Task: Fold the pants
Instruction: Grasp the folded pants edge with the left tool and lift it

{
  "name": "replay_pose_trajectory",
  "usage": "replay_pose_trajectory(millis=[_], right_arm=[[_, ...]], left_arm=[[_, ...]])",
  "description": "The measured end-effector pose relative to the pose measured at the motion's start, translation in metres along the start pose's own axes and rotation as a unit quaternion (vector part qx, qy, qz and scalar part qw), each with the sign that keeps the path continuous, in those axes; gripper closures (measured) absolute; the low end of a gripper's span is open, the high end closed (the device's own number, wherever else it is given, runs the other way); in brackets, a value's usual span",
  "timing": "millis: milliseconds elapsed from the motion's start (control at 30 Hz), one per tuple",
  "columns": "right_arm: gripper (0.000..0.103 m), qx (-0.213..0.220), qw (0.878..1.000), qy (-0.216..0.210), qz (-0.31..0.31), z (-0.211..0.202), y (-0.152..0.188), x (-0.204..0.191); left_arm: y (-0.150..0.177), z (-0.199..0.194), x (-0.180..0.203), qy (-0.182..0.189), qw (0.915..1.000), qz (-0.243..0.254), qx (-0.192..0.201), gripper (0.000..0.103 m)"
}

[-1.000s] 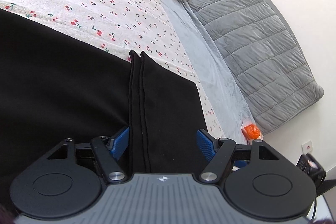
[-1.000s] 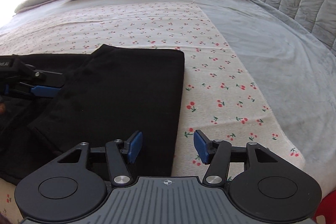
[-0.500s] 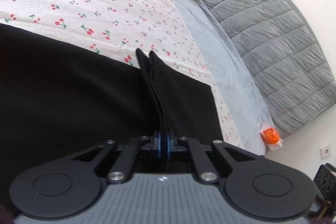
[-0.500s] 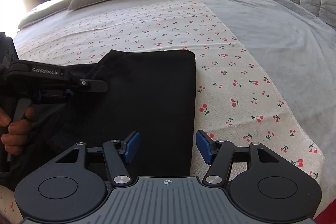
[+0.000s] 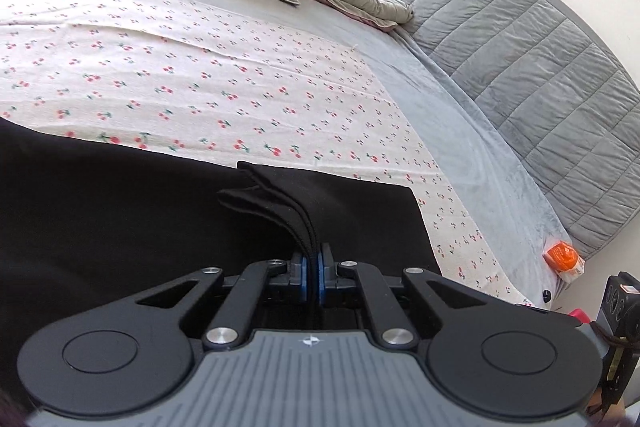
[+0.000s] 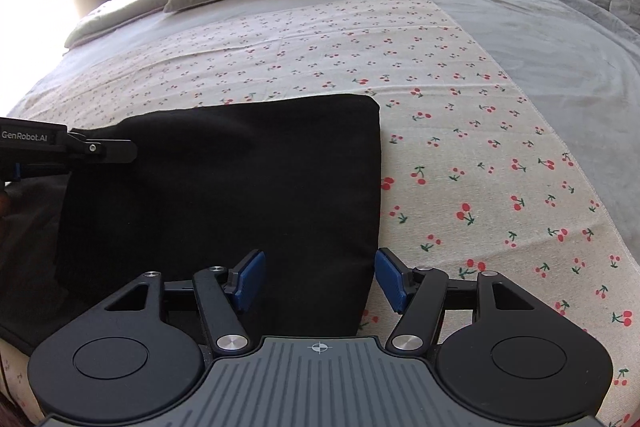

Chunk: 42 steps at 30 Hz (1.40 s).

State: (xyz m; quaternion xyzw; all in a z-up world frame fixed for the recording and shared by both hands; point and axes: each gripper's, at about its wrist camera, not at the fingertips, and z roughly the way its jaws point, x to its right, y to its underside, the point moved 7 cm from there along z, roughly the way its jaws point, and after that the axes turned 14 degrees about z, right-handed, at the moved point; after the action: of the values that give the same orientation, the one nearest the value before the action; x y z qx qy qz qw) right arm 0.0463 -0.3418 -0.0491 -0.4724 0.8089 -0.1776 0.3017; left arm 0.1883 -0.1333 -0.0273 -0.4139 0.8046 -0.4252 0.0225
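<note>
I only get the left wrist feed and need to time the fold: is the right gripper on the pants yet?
Observer: No. The right gripper is open over the black pants, its pads off the cloth.
Operator: Which part is under it?
Observer: The folded panel's right edge, which runs up between its fingers.
Operator: Can you see my left gripper from there?
Observer: Yes, the left gripper comes in from the left and lifts that panel's left side.
</note>
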Motion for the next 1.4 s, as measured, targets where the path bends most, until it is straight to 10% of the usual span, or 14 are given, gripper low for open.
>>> replay_pose_trajectory(millis=[833, 1400], right_arm=[[0.036, -0.063, 0.988, -0.066, -0.123, 0.051, 0.032, -0.16], [0.035, -0.077, 0.979, -0.107, -0.153, 0.058, 0.043, -0.198]], left_arm=[[0.073, -0.141, -0.193, -0.169, 0.9765, -0.131, 0.028, 0.098], [0.112, -0.244, -0.248, -0.315, 0.9385, -0.126, 0.063, 0.098]])
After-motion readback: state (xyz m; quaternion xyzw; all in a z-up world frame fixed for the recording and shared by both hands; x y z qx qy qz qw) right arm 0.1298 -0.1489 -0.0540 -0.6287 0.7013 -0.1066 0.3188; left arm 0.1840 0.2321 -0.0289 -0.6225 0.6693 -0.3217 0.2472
